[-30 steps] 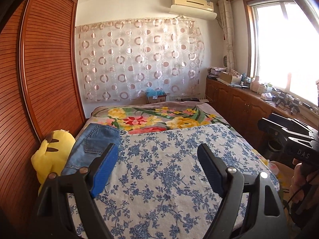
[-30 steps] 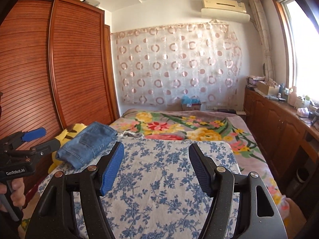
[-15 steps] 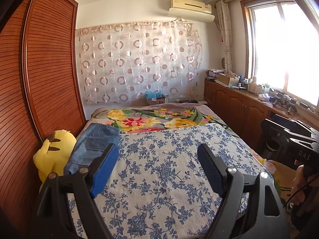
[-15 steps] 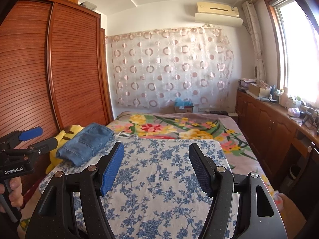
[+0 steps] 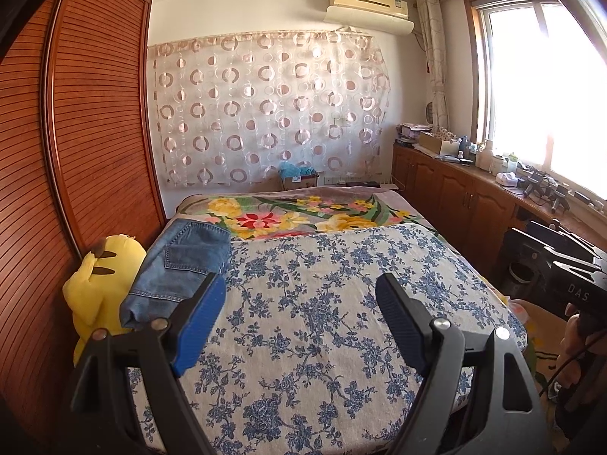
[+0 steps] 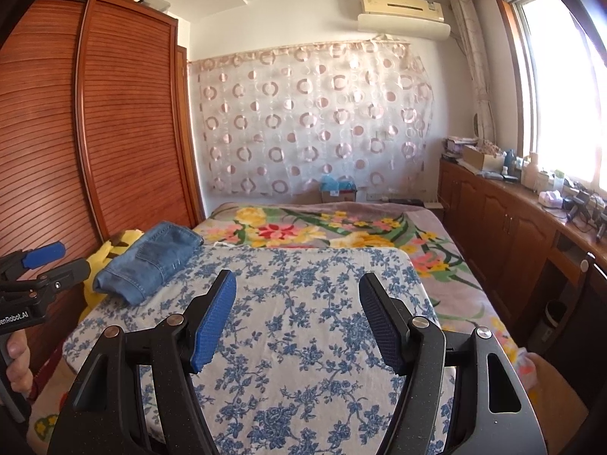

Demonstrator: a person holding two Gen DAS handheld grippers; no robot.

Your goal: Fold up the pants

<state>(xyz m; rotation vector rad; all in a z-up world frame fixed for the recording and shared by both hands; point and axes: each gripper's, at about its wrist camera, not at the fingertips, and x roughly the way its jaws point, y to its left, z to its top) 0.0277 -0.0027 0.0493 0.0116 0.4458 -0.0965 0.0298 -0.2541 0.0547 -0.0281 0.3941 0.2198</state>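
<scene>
Already folded pants (image 5: 182, 265) lie beside plush toy (image 5: 98, 280).

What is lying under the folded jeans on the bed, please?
The folded jeans rest on the blue-flowered cloth at its left edge, partly over the yellow plush toy. Anything directly beneath the denim is covered and cannot be seen.

The bed (image 5: 379, 398) is covered near its foot by a blue-flowered white sheet (image 5: 322, 303), with a bright floral blanket (image 5: 303, 216) beyond it. Folded jeans (image 5: 182, 265) lie on the sheet's left edge, touching a yellow plush toy (image 5: 98, 284) beside the bed
</scene>
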